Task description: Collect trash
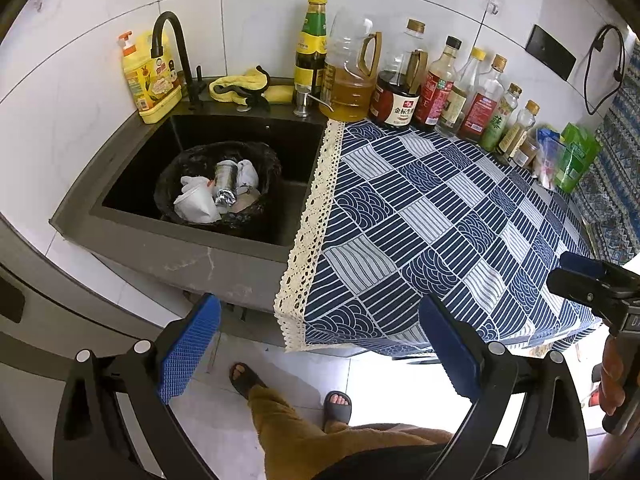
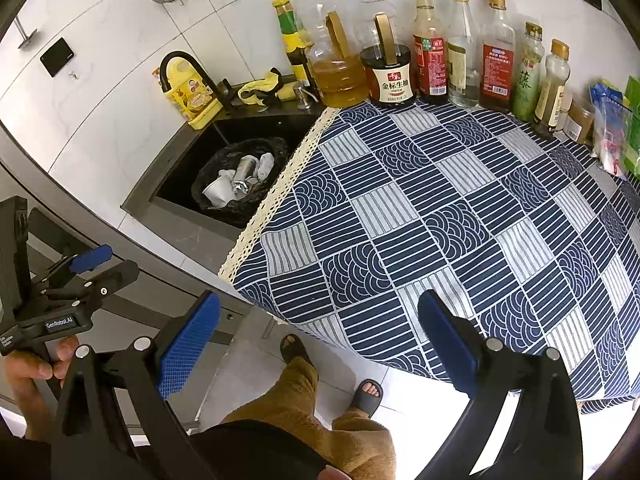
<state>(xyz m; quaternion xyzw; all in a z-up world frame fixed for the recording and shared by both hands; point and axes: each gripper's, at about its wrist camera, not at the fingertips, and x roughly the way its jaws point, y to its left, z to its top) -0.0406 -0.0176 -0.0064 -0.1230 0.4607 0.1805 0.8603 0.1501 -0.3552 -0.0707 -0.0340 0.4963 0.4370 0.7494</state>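
Far left, soap bottle [image 1: 150, 76] and black tap [image 1: 172, 48] stand on the sink's back ledge, with a yellow rag [image 1: 244, 86] beside them, handy for washing up. Below, the dark sink [image 1: 132, 184] holds a black-lined bin [image 1: 218, 184], probably parked there so scraps can be dropped in from counter height. The trash sits inside it: a white cup [image 1: 198, 202], a crushed foil can [image 1: 226, 182] and crumpled paper [image 1: 248, 172], all below the rim. Right of the sink, the blue patterned cloth [image 1: 440, 220] covers the counter and shows no loose litter, so collection looks done or nearly so. Bottles [image 1: 396, 80] line the wall at the back, out of the working area, with packets [image 1: 576, 158] at the far end. Left gripper [image 1: 320, 354] hangs over the floor by the counter's front edge, jaws wide, nothing between them. Right gripper [image 2: 320, 354] hovers above the cloth's near corner, jaws likewise wide and empty, both drawn clear of the bin.
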